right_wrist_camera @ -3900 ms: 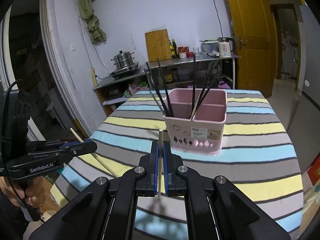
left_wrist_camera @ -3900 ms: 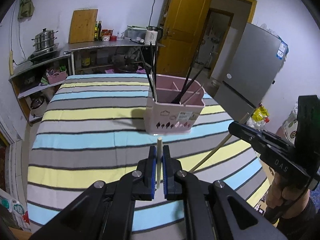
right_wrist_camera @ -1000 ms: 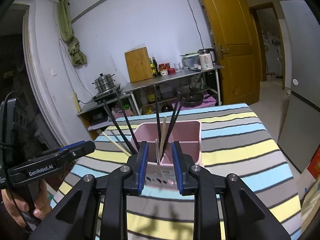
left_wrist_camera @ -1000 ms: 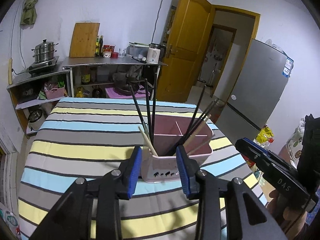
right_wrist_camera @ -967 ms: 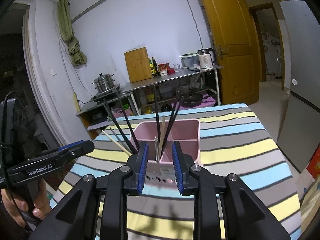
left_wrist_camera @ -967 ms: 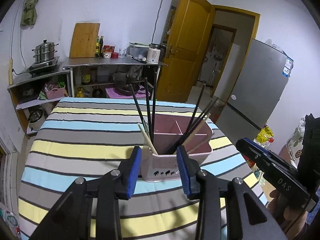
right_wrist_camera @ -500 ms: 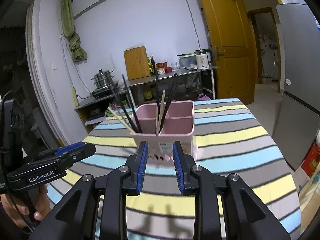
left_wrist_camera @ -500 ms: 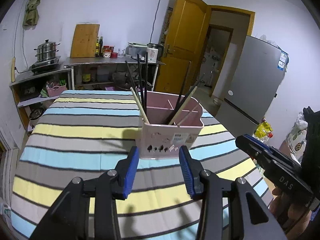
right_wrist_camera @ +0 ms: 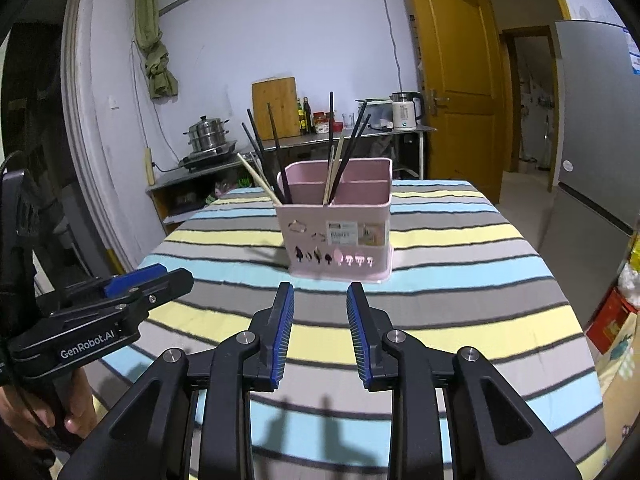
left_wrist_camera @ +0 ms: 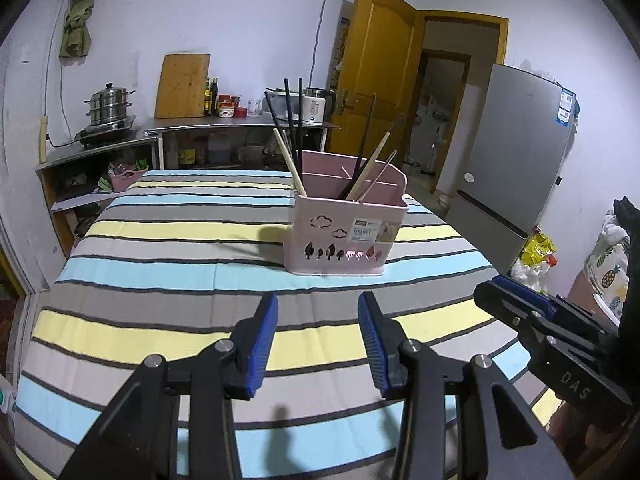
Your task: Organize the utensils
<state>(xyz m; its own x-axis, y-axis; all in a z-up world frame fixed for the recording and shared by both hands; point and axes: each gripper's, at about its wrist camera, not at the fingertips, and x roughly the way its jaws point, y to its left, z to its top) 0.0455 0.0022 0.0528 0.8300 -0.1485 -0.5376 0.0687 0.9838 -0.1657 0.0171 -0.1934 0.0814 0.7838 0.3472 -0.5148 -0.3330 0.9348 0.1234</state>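
Both grippers' fingers [left_wrist_camera: 264, 332] apart, empty

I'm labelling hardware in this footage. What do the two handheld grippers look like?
Both are black, angular linkage frames with silver pivot bolts and ribbed blue pads inside the fingers. The left gripper carries white "GenRobot.AI" lettering; the right gripper reads "DAS". A bare hand grips the left handle, beside a thin black cable.

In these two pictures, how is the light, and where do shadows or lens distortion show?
Left wrist view: even indoor light, sharp focus; the pink utensil holder throws a soft shadow leftward on the striped tablecloth; the left gripper shadows the near stripes. Right wrist view: fisheye bends the door frame and darkens the corners; finger shadows of the right gripper lie on the cloth.
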